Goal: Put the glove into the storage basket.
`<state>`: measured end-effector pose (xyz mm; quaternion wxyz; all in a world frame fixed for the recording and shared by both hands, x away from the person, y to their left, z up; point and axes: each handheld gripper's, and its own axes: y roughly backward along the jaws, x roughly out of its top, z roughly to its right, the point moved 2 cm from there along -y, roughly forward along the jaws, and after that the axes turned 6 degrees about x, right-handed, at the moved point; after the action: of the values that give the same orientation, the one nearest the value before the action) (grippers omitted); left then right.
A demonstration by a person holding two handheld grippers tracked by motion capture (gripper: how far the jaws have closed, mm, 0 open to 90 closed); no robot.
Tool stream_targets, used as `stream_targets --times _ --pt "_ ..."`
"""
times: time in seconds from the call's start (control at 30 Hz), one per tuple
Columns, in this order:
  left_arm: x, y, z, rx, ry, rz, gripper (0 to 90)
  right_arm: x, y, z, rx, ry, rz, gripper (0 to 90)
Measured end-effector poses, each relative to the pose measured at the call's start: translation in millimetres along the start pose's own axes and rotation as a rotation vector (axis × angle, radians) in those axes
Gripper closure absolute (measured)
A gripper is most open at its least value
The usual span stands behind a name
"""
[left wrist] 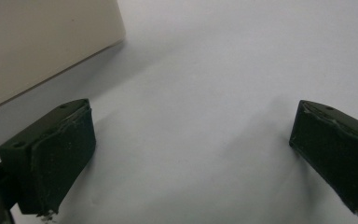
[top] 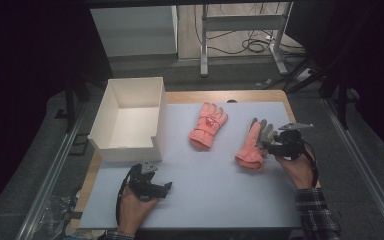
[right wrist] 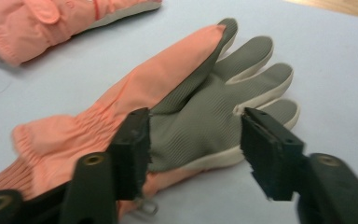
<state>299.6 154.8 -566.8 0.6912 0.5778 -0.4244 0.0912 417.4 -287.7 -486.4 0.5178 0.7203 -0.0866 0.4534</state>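
Glove with the grey palm lies on the white mat, between the right gripper's half-open jaws. They should squeeze the palm's middle, not just an edge. The left gripper waits wide open near the box.

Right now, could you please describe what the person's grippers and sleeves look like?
Both the left gripper and the right gripper are black, each topped by a grey three-cornered plate and trailing a black cable. Their fingers are blocky black pads. The right sleeve is dark plaid.
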Motion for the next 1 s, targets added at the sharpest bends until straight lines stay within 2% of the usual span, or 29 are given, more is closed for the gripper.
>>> stream_targets --times 0.03,0.13,0.3,0.37,0.43,0.53,0.57,0.73,0.8,0.93,1.0 --pt "0.0 -0.1 0.2 -0.001 0.002 0.001 0.3 3.2 -4.6 3.5 -0.008 0.000 -0.003 50.2" --pt "0.0 -0.1 0.1 -0.001 0.001 0.001 0.3 5.2 -13.1 6.7 -0.017 0.002 -0.022 50.8" --pt "0.0 -0.1 0.1 -0.001 0.001 0.002 0.3 5.0 -29.2 6.5 -0.012 0.004 -0.042 46.0" --pt "0.0 -0.1 0.1 -0.001 0.001 0.002 0.3 2.5 -37.7 7.1 -0.003 -0.004 -0.070 45.0" --pt "0.0 -0.1 0.1 -0.001 0.000 0.002 0.3 1.6 -39.6 7.7 -0.001 -0.007 -0.075 45.1" --pt "0.0 -0.1 0.1 -0.001 0.000 0.002 0.3 -1.1 -41.5 9.1 0.011 -0.012 -0.077 49.8" --pt "-0.1 -0.1 0.1 -0.001 0.000 0.002 0.3 -4.2 -41.7 9.4 0.024 -0.013 -0.076 56.5" --pt "-0.1 0.0 0.1 -0.001 0.000 0.001 0.3 -7.3 -40.8 8.8 0.023 -0.040 -0.073 75.7" --pt "-0.1 0.0 0.1 -0.001 0.000 0.001 0.3 -6.6 -40.4 7.0 0.001 -0.018 -0.073 84.1" --pt "-0.1 -0.1 0.1 -0.001 0.001 0.002 0.3 -5.4 -39.8 5.1 -0.004 -0.021 -0.068 87.7" --pt "-0.1 -0.1 0.1 -0.001 0.000 0.002 0.3 -4.9 -34.8 8.0 0.026 -0.063 -0.034 88.4"
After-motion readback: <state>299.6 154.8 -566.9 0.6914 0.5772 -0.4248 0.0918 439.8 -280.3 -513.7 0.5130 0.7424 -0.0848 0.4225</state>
